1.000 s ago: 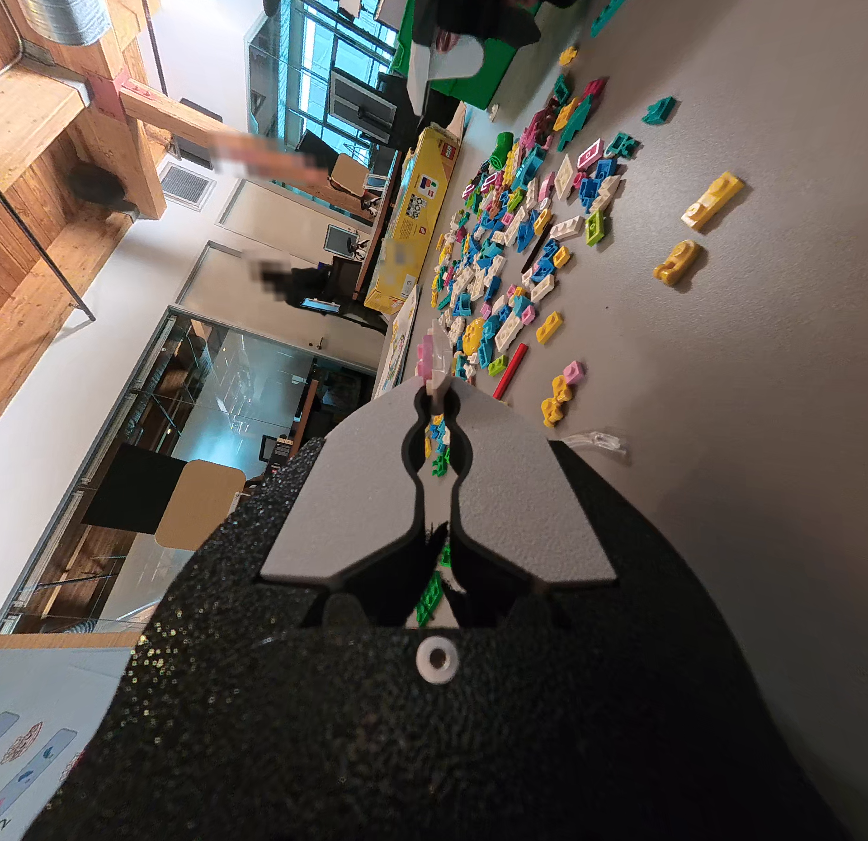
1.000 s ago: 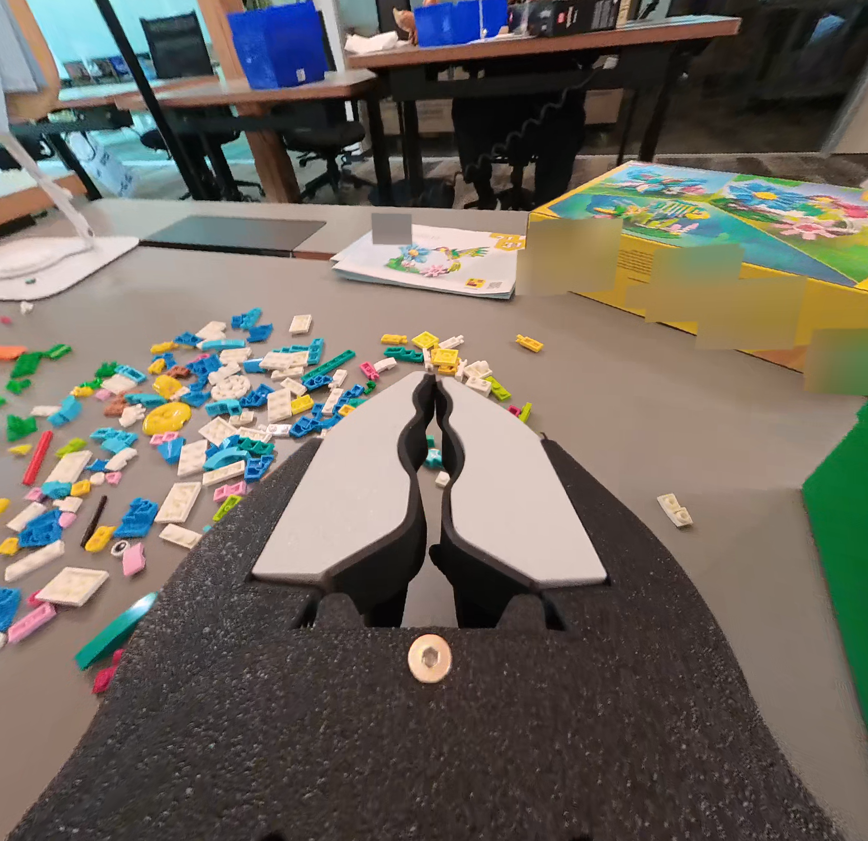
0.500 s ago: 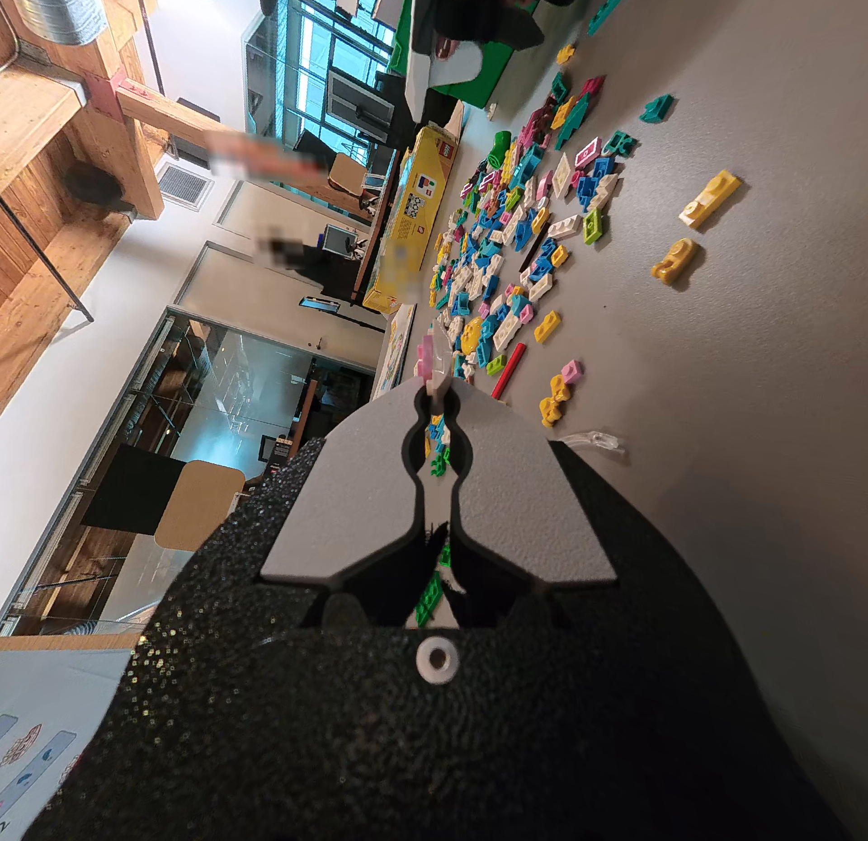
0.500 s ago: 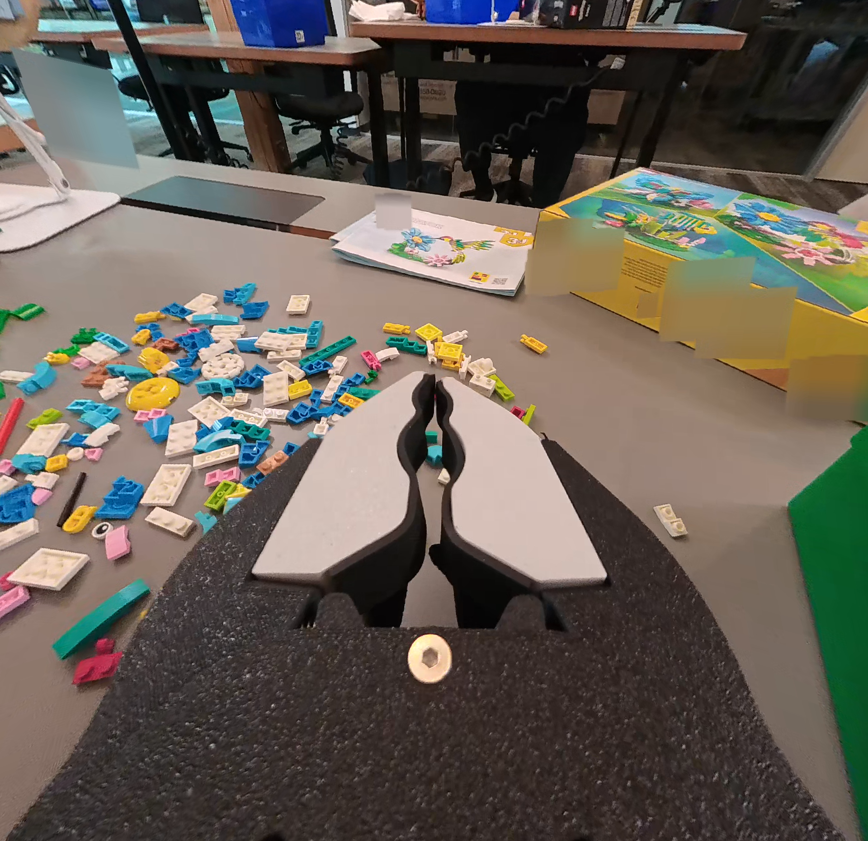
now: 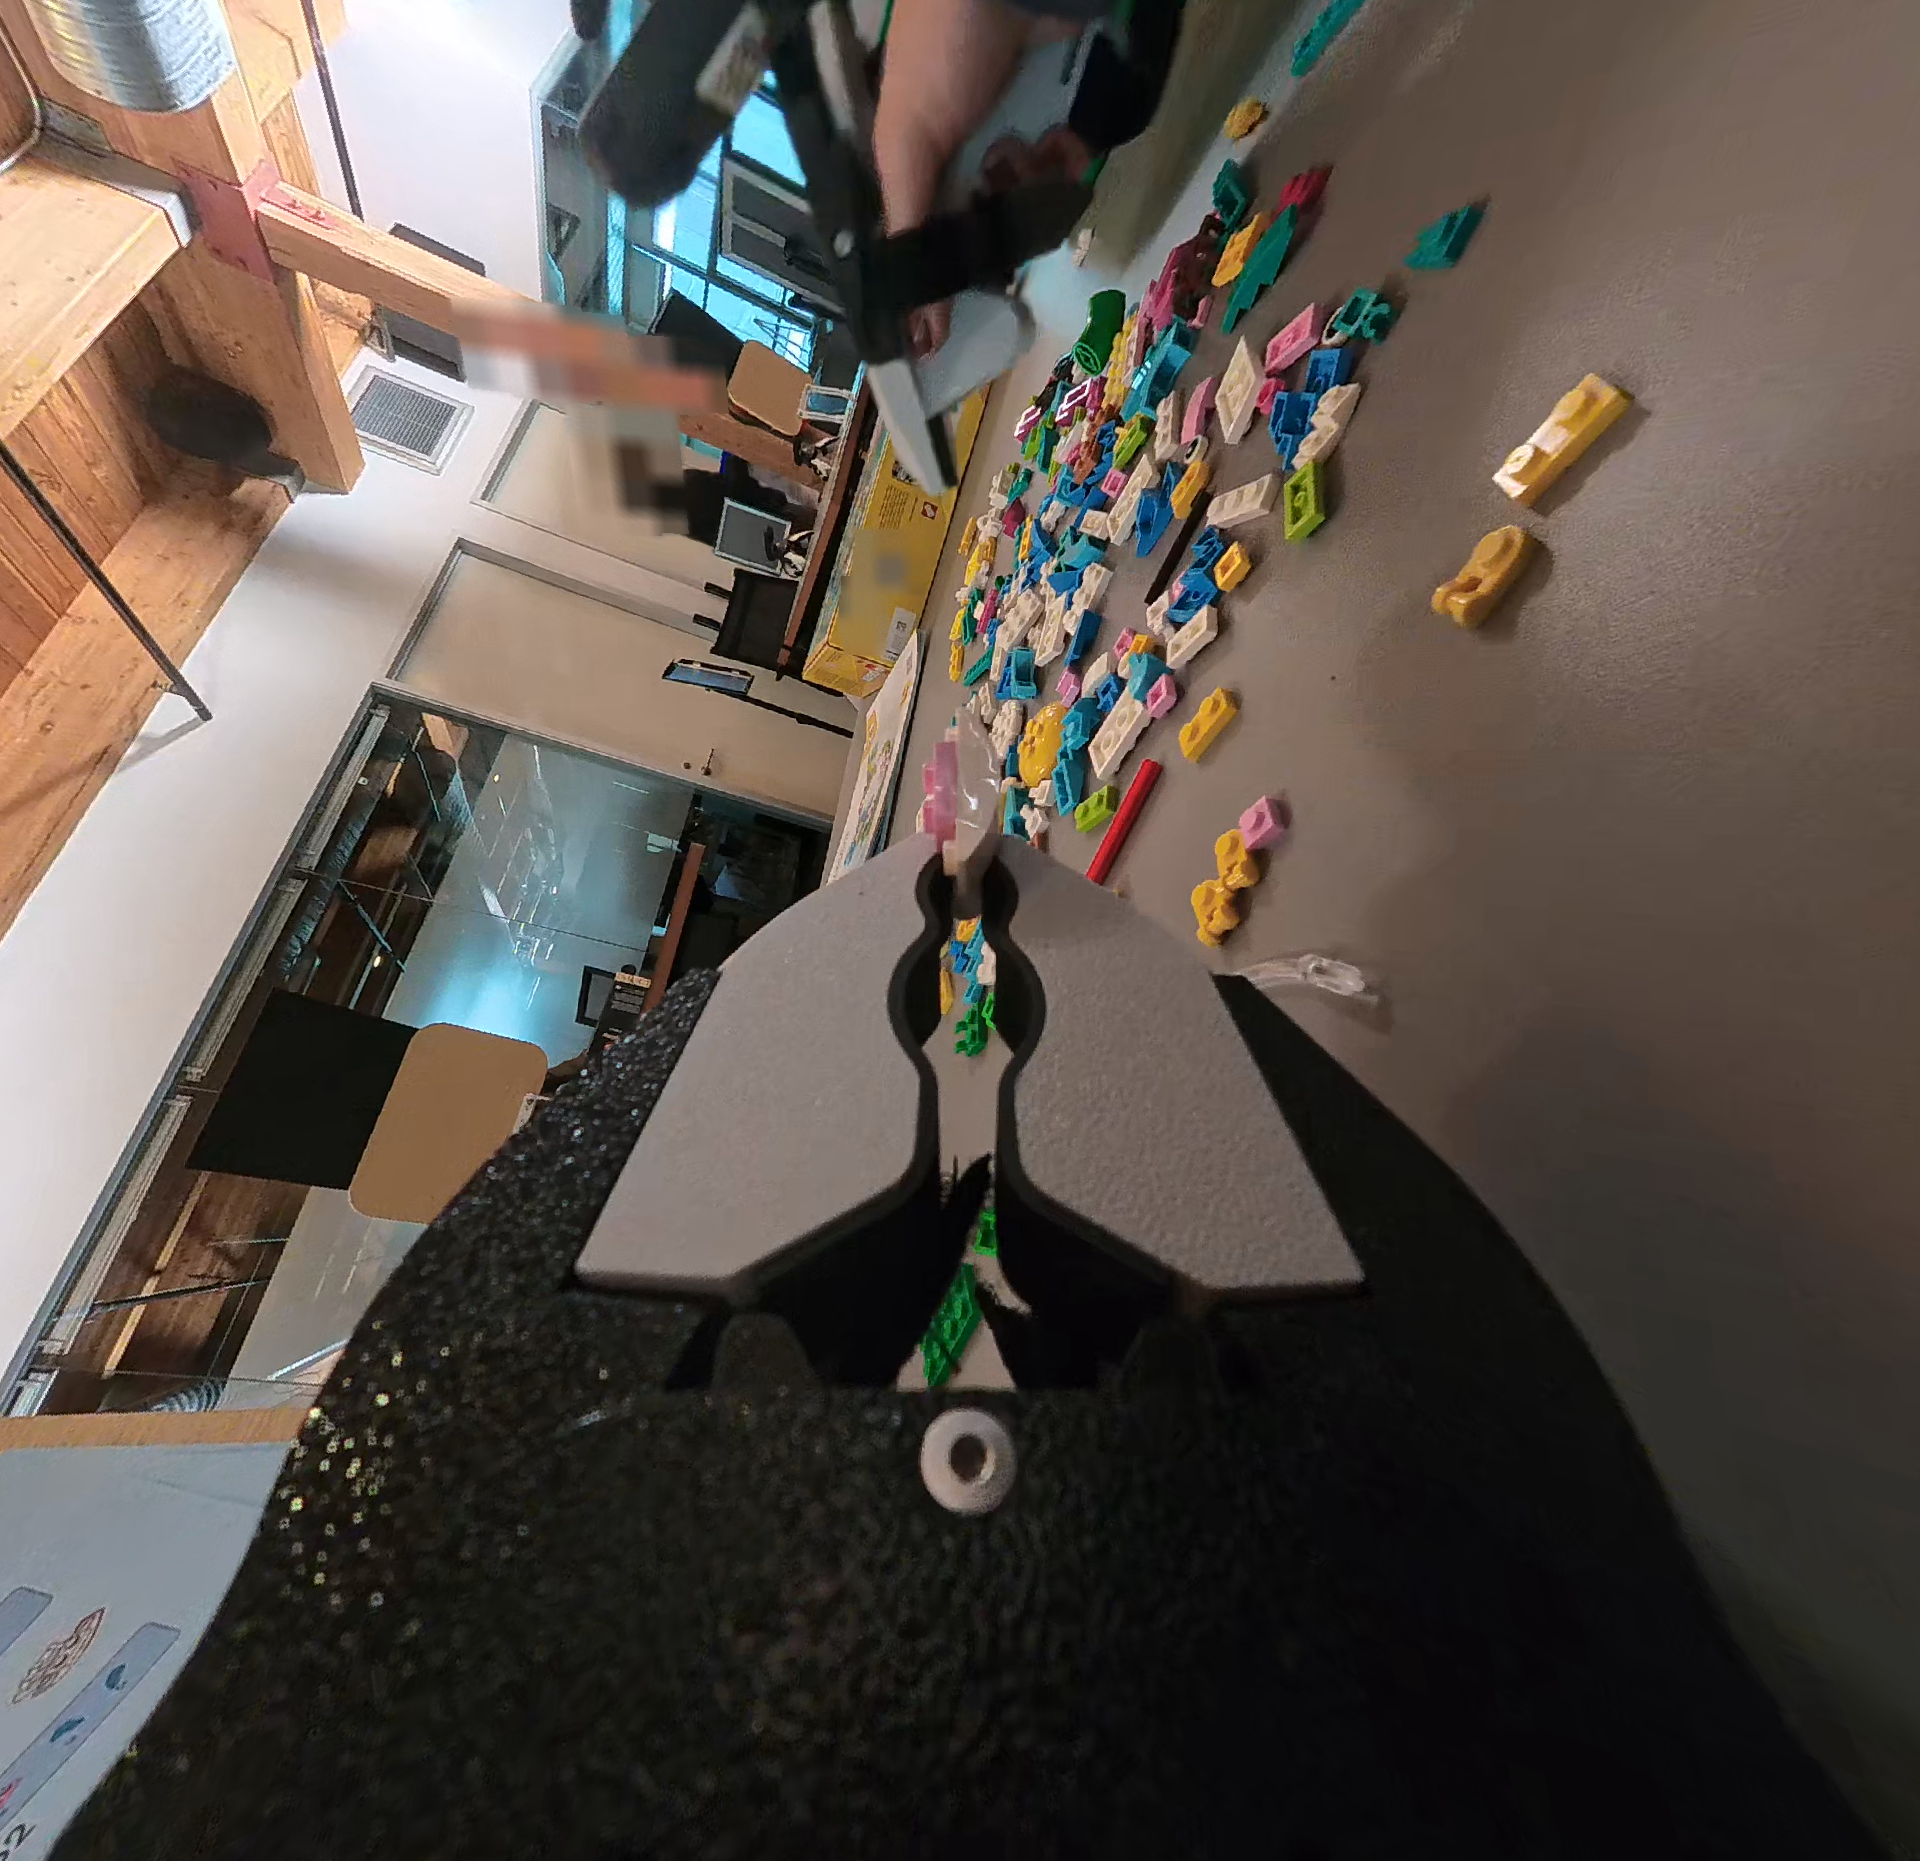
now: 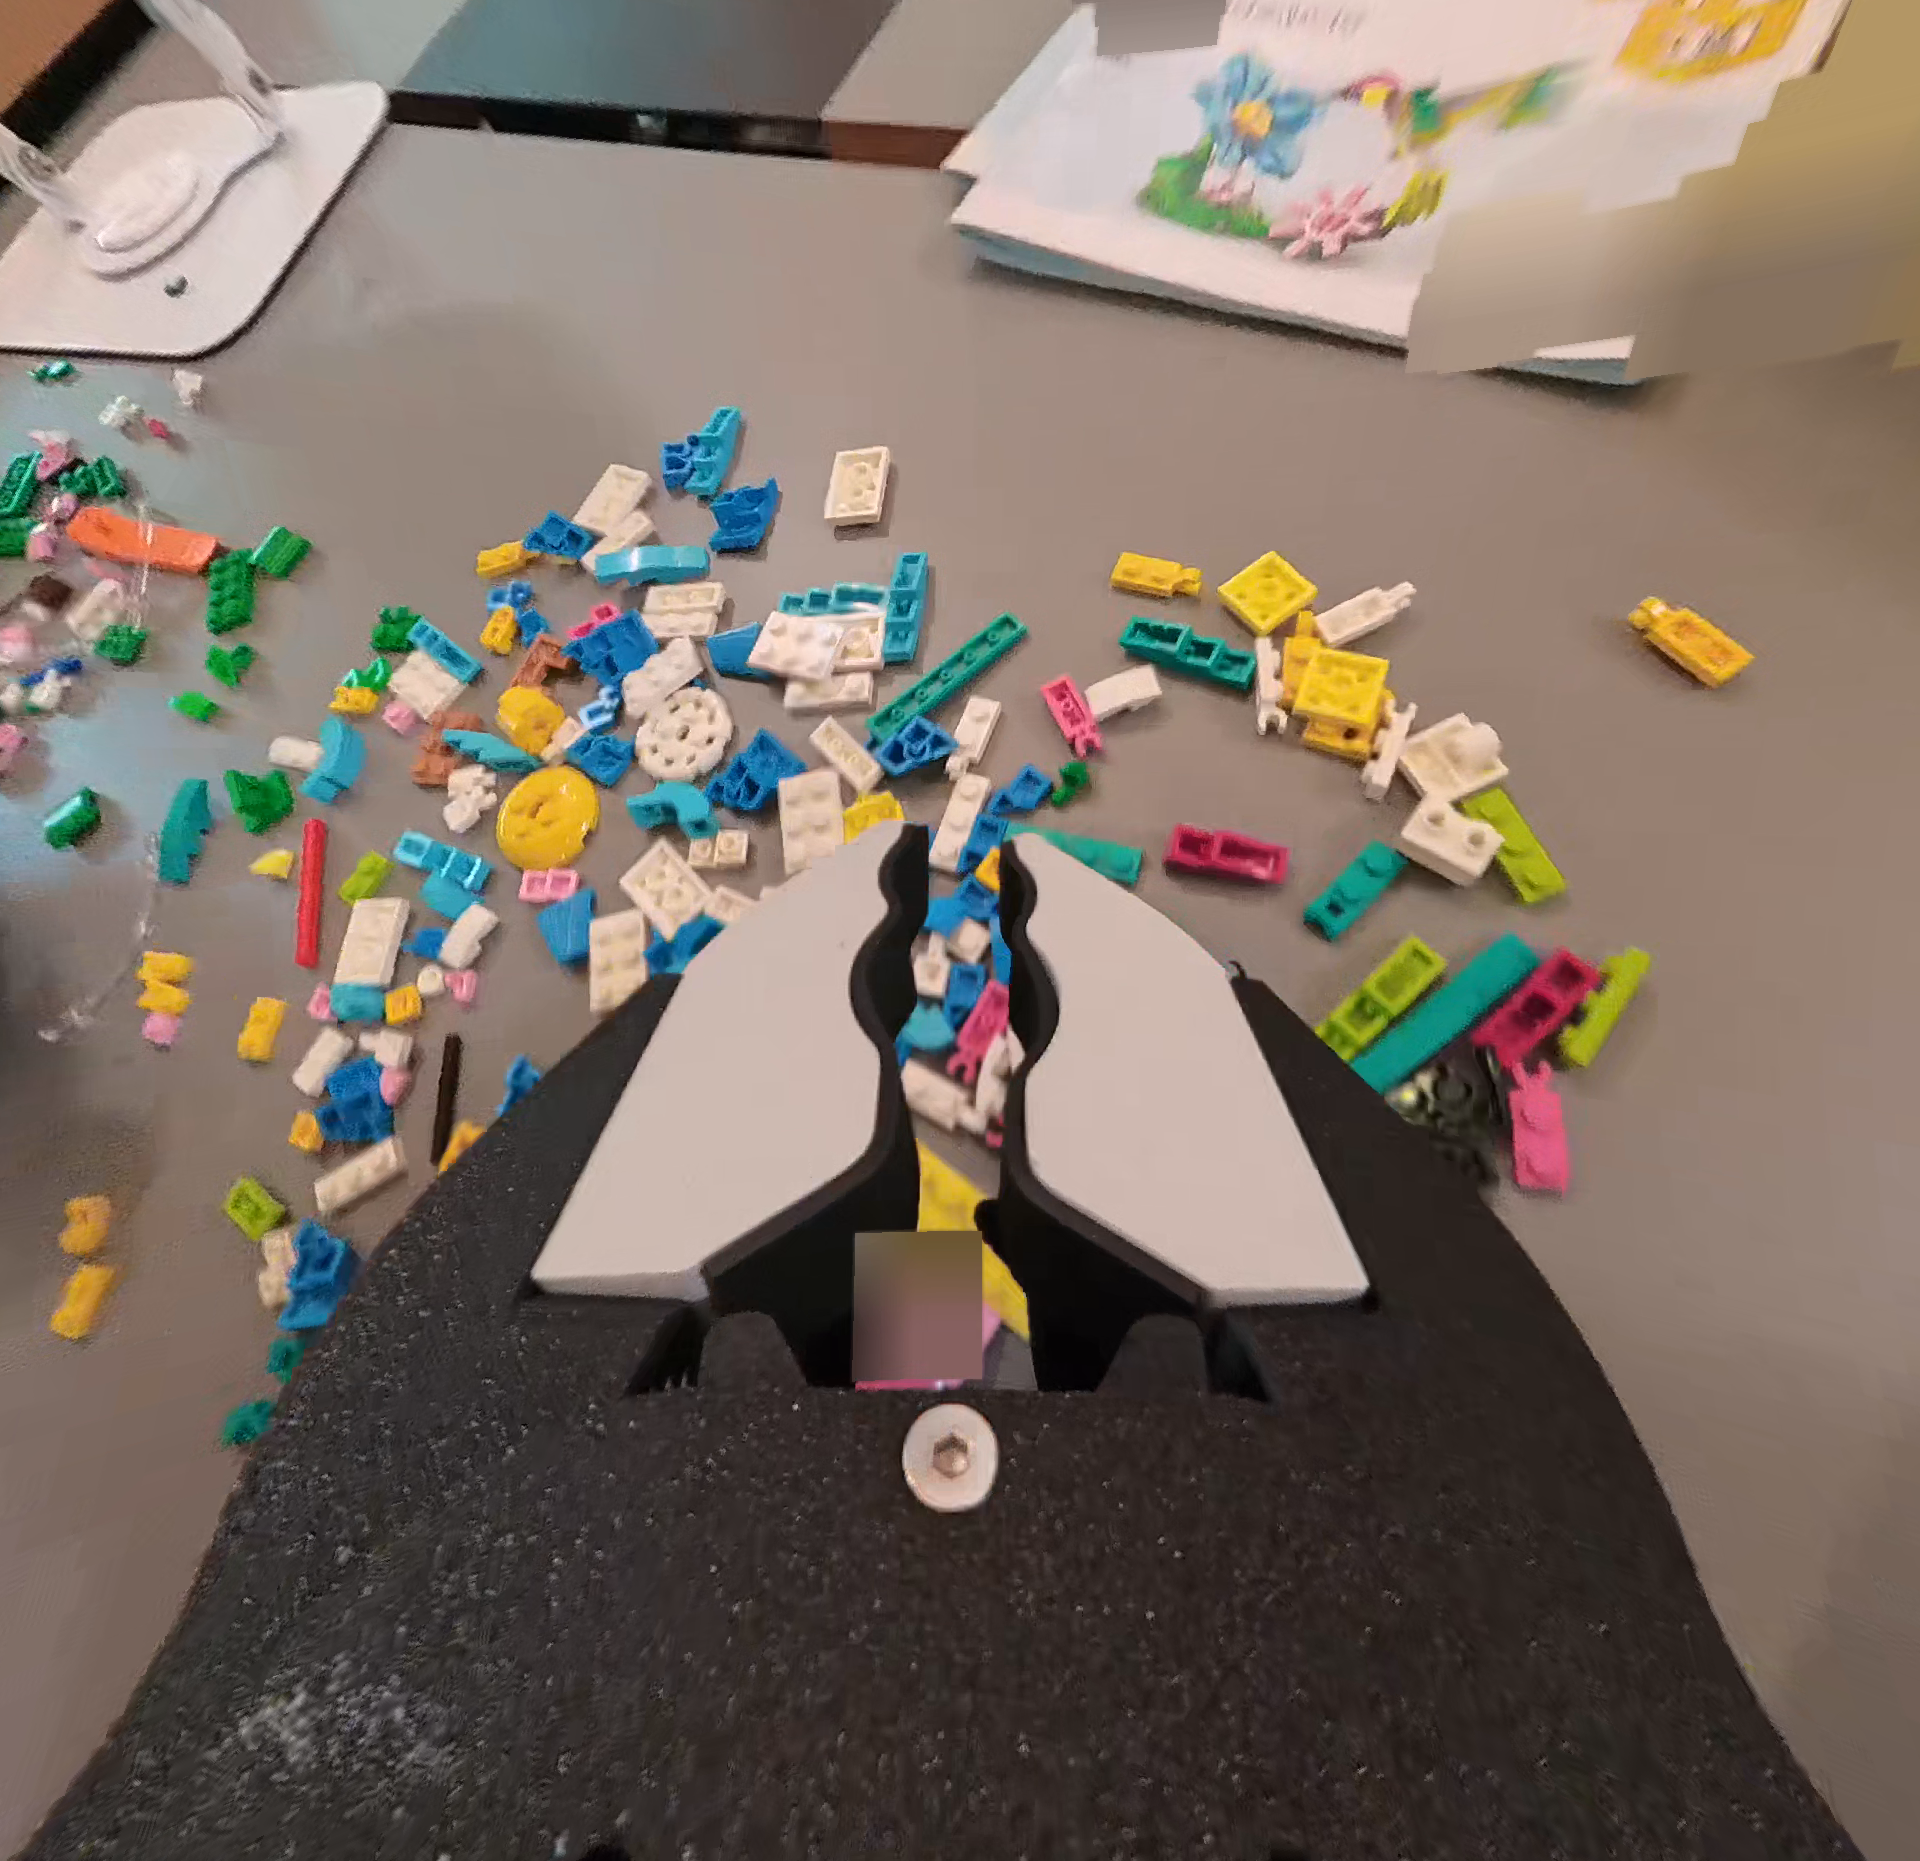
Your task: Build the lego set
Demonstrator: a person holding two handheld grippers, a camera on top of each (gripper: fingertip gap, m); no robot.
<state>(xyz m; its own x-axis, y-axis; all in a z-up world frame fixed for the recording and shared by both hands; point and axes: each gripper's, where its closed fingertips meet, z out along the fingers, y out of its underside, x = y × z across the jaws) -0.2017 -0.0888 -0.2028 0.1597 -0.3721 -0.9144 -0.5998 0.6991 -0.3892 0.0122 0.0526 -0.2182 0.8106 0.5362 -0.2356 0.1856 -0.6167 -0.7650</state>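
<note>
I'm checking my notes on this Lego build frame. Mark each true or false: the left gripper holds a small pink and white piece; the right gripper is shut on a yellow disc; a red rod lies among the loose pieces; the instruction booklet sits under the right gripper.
1. The left gripper holds a small pink and white piece. True.
2. The right gripper is shut on the yellow disc. False: it is slightly open and empty; the disc lies on the table.
3. A red rod lies among the loose pieces. True.
4. The instruction booklet sits under the right gripper. False: it lies at the table's far side.

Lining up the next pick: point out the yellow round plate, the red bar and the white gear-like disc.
yellow round plate (image 6: 548,817), right wrist view, top face.
red bar (image 6: 311,892), right wrist view, mid-length.
white gear-like disc (image 6: 683,736), right wrist view, centre.
</note>
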